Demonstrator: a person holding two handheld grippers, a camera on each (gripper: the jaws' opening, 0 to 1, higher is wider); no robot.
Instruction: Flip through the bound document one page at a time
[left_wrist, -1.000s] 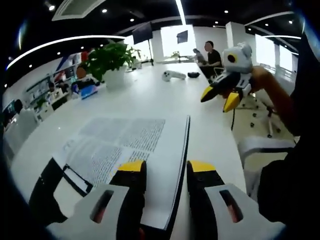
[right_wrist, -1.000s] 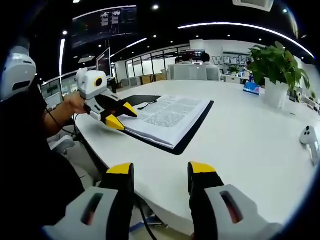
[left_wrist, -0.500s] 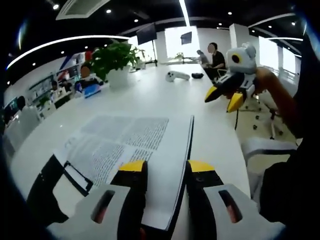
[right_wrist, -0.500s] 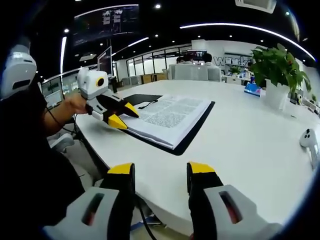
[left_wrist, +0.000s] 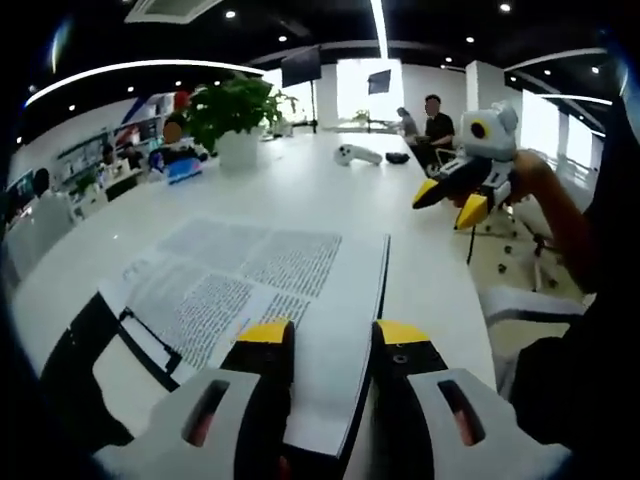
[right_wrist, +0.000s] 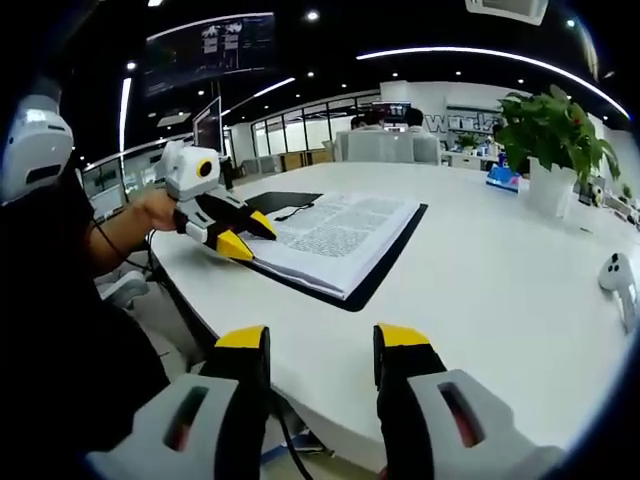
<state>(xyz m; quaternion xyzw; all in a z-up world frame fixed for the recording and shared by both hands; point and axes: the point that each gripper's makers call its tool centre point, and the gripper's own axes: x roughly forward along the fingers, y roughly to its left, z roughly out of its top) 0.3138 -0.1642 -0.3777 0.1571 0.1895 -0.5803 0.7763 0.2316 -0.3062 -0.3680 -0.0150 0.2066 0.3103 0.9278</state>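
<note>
Straddling the near corner of the open document, the left gripper has its jaws parted with the page edge between them, not pinched. The document lies flat on the white table. The right gripper hangs off the table edge, jaws apart and empty. A white pot holds a green plant

The left tool is held low and level, its yellow-tipped jaws slightly parted — a hand grips it from behind. The right tool is held up in the air, jaws apart and pointing leftward — gripped by a hand.
</note>
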